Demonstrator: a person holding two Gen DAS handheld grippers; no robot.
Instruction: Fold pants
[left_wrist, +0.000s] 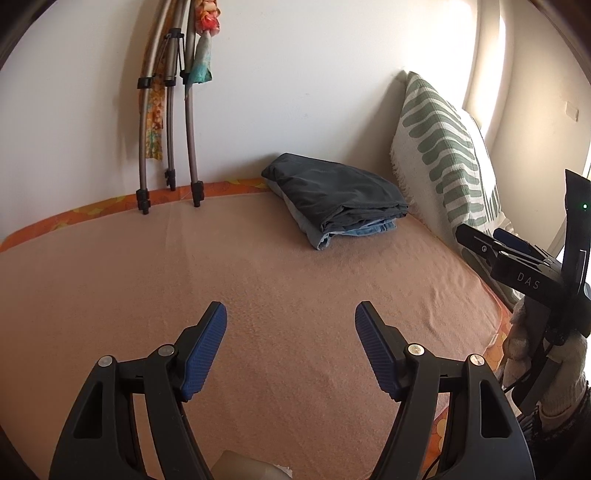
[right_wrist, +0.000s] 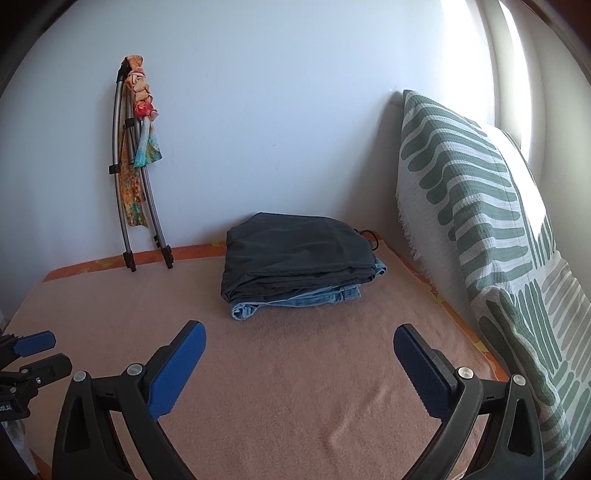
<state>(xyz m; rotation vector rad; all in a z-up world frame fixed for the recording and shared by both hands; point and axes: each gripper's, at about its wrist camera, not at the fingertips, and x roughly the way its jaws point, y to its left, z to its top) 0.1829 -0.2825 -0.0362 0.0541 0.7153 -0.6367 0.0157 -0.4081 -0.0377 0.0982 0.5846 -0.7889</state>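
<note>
Dark grey folded pants (left_wrist: 334, 190) lie on top of folded blue jeans (left_wrist: 364, 229) at the far side of the bed, near the wall; they also show in the right wrist view (right_wrist: 295, 253), with the jeans (right_wrist: 295, 301) under them. My left gripper (left_wrist: 291, 314) is open and empty above the peach blanket (left_wrist: 147, 277), well short of the stack. My right gripper (right_wrist: 299, 336) is open and empty, also short of the stack. It shows at the right edge of the left wrist view (left_wrist: 491, 242). The left gripper shows at the left edge of the right wrist view (right_wrist: 33, 350).
A green-and-white patterned pillow (left_wrist: 443, 147) leans at the right side of the bed, also in the right wrist view (right_wrist: 491, 221). Folded metal poles with colourful cloth (left_wrist: 170, 110) lean on the white wall at the back left. An orange patterned sheet edge (left_wrist: 92, 210) borders the blanket.
</note>
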